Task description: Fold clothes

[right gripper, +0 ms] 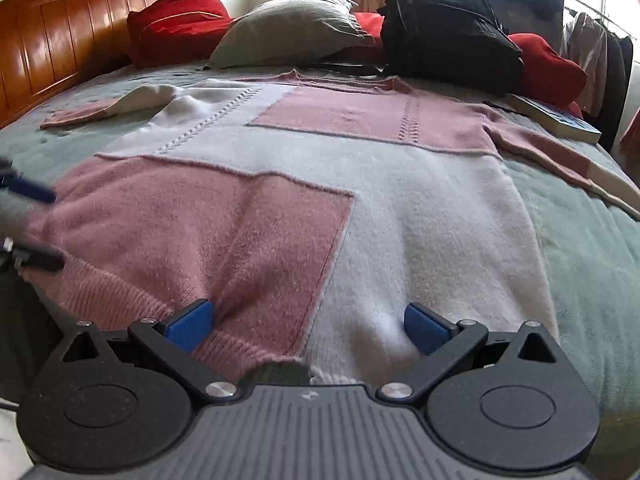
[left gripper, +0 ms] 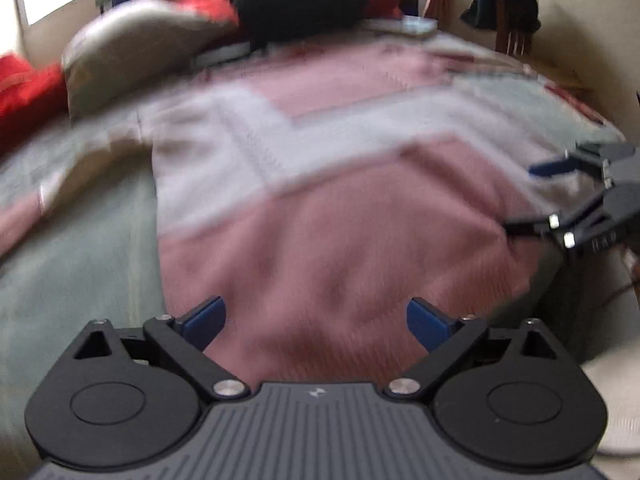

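A pink and white knitted sweater lies spread flat on the green bedspread, its hem toward me and both sleeves stretched out sideways. My right gripper stands open over the hem, with fabric lying between its wide blue fingers. My left gripper shows at the left edge by the sweater's lower corner, also open. The left wrist view is blurred: the left gripper is open above the pink part of the sweater, with nothing pinched. The right gripper is at the right edge there, open.
A grey pillow, red cushions and a black backpack sit along the far side of the bed. A book lies by the right sleeve. A wooden headboard stands to the left; clothes hang at the far right.
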### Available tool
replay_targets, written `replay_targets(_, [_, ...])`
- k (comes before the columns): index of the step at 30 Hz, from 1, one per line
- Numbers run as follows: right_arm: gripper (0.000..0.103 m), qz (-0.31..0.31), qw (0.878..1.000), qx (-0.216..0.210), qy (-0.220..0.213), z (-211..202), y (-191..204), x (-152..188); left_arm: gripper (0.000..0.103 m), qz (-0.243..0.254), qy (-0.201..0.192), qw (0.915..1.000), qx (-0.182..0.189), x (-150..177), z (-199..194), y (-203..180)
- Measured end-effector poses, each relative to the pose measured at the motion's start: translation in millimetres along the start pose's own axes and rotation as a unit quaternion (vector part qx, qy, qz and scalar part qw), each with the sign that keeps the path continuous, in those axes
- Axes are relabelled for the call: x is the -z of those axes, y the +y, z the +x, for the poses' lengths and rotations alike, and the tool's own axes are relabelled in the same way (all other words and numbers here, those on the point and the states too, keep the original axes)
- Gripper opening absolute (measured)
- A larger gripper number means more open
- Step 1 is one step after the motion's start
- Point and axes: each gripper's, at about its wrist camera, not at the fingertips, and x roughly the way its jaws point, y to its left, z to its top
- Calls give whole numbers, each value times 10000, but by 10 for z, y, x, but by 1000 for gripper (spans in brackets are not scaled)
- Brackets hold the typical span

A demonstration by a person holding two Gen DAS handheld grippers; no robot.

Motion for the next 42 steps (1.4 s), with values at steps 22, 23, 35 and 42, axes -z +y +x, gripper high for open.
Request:
replay_targets(22, [103,-157,9991,300,-243,-80,-124,-80,100,-167,-73,9986,-488,-15,133,-88])
replay_targets(23, [103,-112,9993,271,-224,-37,-132,-102,100,-171,-51,9988,-466,-45,182,-103])
replay_targets(35, [103,3,9995,275,-136,-413,-419,306,100,917,-86,9957,49,-47,109,-575])
replay_targets(42, [103,197,9990,137,-376,-564,-480,405,100,2596,-243,9649,324,-17,188,-1317])
